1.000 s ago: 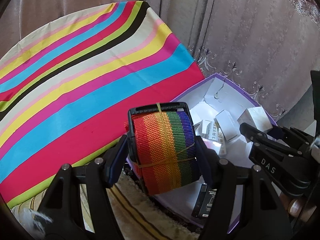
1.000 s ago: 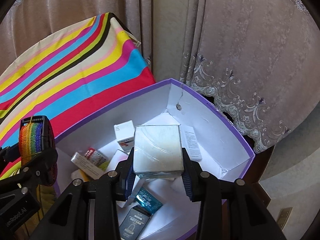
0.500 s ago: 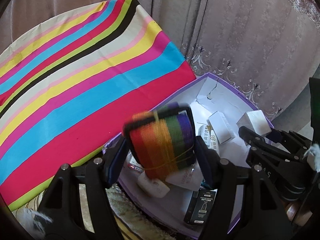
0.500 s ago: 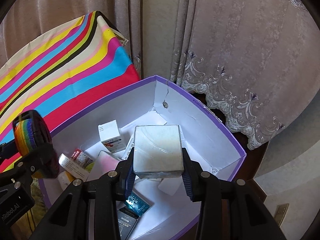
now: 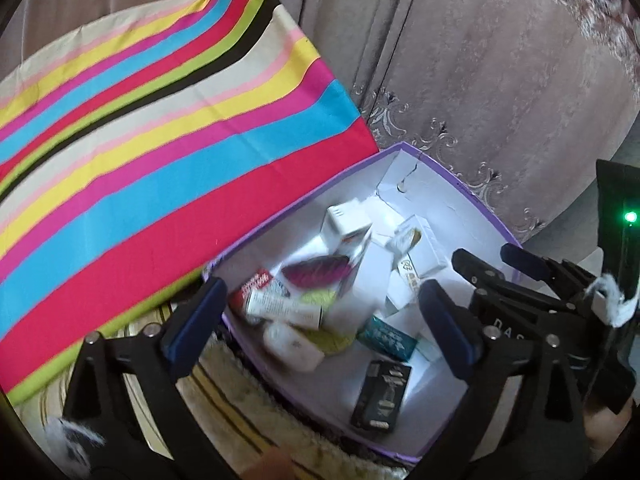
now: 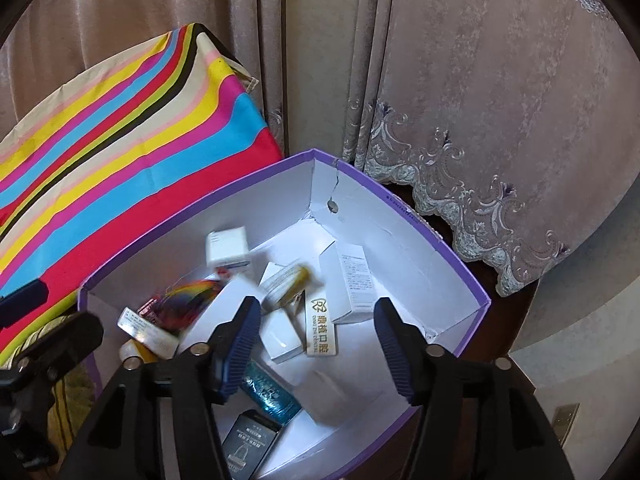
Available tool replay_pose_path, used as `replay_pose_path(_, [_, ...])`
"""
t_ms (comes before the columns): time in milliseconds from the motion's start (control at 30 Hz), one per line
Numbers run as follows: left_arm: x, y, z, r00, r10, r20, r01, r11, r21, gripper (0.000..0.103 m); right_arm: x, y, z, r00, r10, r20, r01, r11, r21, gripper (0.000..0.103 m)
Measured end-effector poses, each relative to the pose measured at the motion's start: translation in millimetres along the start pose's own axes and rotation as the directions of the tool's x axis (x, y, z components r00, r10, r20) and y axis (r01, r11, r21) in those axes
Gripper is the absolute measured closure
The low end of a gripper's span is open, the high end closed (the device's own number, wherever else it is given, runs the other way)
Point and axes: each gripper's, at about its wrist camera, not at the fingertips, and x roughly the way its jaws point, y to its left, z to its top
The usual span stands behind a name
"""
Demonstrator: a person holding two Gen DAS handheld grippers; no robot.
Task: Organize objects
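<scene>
A purple-rimmed white box (image 5: 486, 210) (image 6: 440, 240) holds several small cartons. The rainbow strap roll (image 5: 316, 276) (image 6: 188, 300) is a blurred shape among them at the box's left side. The white cube box (image 6: 328, 394) is a blurred shape on the box floor near the front. My left gripper (image 5: 320, 320) is open and empty above the box's near left corner. My right gripper (image 6: 316, 348) is open and empty above the box's middle; it also shows in the left wrist view (image 5: 496, 260).
A striped cloth (image 5: 160, 160) (image 6: 120, 152) covers the surface left of the box. Pink curtains (image 6: 480, 80) hang behind. A black carton (image 5: 382, 396) (image 6: 248, 444) and a teal packet (image 5: 386, 338) (image 6: 272, 394) lie near the box's front. A rug (image 5: 248, 400) lies below.
Both grippers have opened. The rainbow strap roll has dropped from the left gripper into the box. The white cube box has dropped from the right gripper into the box.
</scene>
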Motion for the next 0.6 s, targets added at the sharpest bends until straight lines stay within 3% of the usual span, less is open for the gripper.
replay_pose_path(100, [-6.0, 1.8, -8.3, 0.999, -0.033, -0.009, 0.033, 0.999, -0.018, 0.001, -3.2, 1.7, -3.5, 1.0, 0.006, -0.012, -0.006, 1.0, -0.001, 0.039])
replay_pose_path(233, [-18.9, 7.8, -14.5, 0.99, -0.138, 0.019, 0.139, 0.988, -0.071, 0.001, -8.7, 1.7, -9.0, 1.0, 0.006, -0.023, -0.006, 1.0, 0.007, 0.038])
replay_pose_path(333, [-26.1, 6.3, -13.6, 0.997, -0.053, 0.049, 0.056, 0.997, -0.058, 0.001, -11.9, 2.3, -11.1, 1.0, -0.007, -0.027, 0.007, 1.0, 0.005, 0.037])
replay_pose_path(600, [-20.7, 2.8, -13.7, 0.998, -0.059, 0.02, 0.06, 0.997, -0.039, 0.001, -15.0, 2.1, -12.3, 1.0, -0.006, -0.031, 0.006, 1.0, 0.007, 0.037])
